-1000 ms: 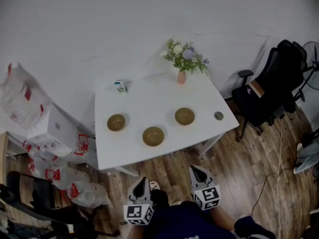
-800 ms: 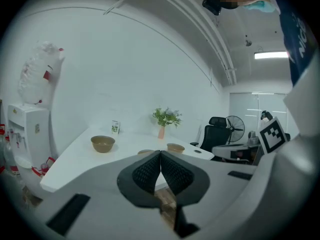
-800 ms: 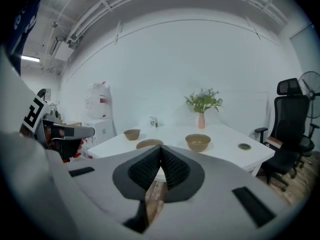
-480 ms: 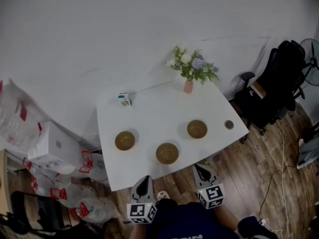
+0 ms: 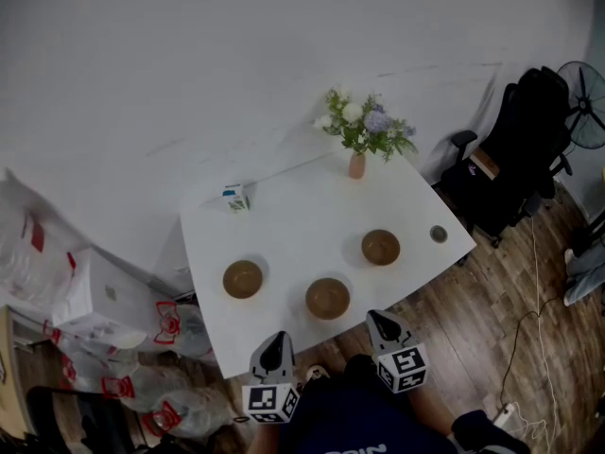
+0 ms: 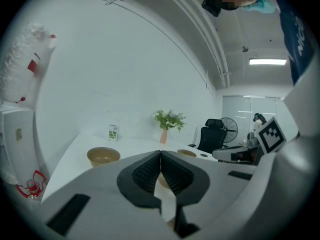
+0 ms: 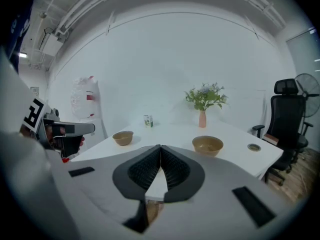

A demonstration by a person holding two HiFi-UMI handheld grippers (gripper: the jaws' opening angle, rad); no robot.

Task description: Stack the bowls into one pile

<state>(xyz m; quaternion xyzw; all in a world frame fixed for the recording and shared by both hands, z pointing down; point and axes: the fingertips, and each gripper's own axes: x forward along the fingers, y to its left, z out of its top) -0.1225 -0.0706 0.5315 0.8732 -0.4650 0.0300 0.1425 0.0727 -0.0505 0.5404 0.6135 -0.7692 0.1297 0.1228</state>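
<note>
From the head view I see all three tan bowls on the white bench point(image 5: 284, 230), each standing apart and none stacked. I place them from the flower vase point(image 5: 356, 165) at the far edge. The right bowl point(image 5: 380, 247) is nearest the vase, straight toward me from it. The middle bowl point(image 5: 327, 298) sits farther from the vase, by the near edge. The left bowl point(image 5: 243, 279) is farthest from the vase, off to its left.

All three stand upright with their mouths up; being round, they have no long axis.

My left gripper point(image 5: 275, 340) and right gripper point(image 5: 377, 320) hover off the near edge, both closed pad to pad on nothing.

The left gripper view gives the left bowl in full, while the jaws mostly cover the middle one. The right gripper view shows only the left and right bowls clearly, and also my left gripper at its edge.

A small carton point(image 5: 236, 197) stands left of the vase; its green print is too small to read. The gripper cubes carry black-and-white square markers.
</note>
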